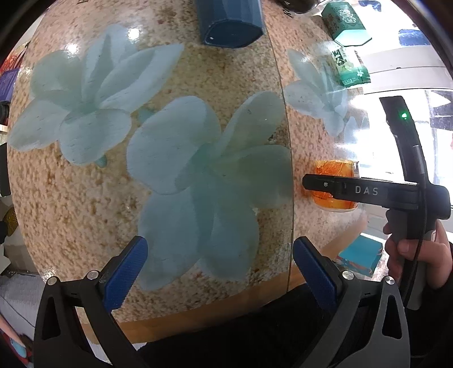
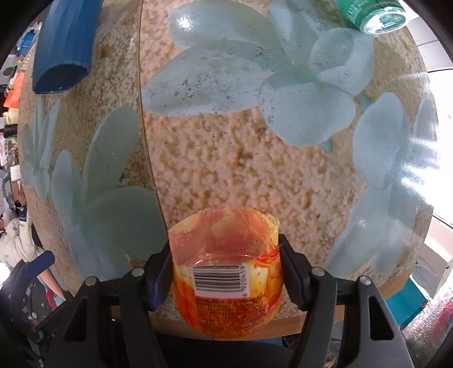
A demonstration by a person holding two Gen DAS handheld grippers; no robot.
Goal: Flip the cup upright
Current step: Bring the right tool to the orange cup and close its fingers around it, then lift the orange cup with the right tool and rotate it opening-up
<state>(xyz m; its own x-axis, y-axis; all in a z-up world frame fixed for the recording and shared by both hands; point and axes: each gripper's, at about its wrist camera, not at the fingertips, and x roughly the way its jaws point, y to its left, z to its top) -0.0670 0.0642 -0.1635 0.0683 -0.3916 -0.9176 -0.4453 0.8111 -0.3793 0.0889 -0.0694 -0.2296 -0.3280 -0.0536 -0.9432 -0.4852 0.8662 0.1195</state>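
Orange cup [image 2: 226, 271]: plastic, barcode label facing the right wrist cam, open mouth pointing away along the fingers; at 6 o'clock of that view, over the near table edge. In left wrist view it sits at 3 o'clock [image 1: 334, 185], partly behind a black finger.
Right gripper [image 2: 226, 276]: pads pressed on both sides of the cup, clamped on it. Seen from the left cam as a black bar marked "DAS" [image 1: 356, 191], w/ a hand [image 1: 410, 254] on its grip at 4 o'clock.
Left gripper [image 1: 220, 271]: blue pads wide apart, nothing between them, at 6 o'clock of its own view, over the table.
Table [image 2: 226, 158]: glossy top, tan speckle w/ pale blue flower print, thin seam line running across it.
Blue container [image 2: 65, 48]: lying on its side, 11 o'clock in right view, well apart from the cup.
Green can [image 2: 376, 14]: on its side at 1 o'clock in right view, at the far edge.
Teal box [image 1: 359, 254]: below the table edge, 4 o'clock in left view.
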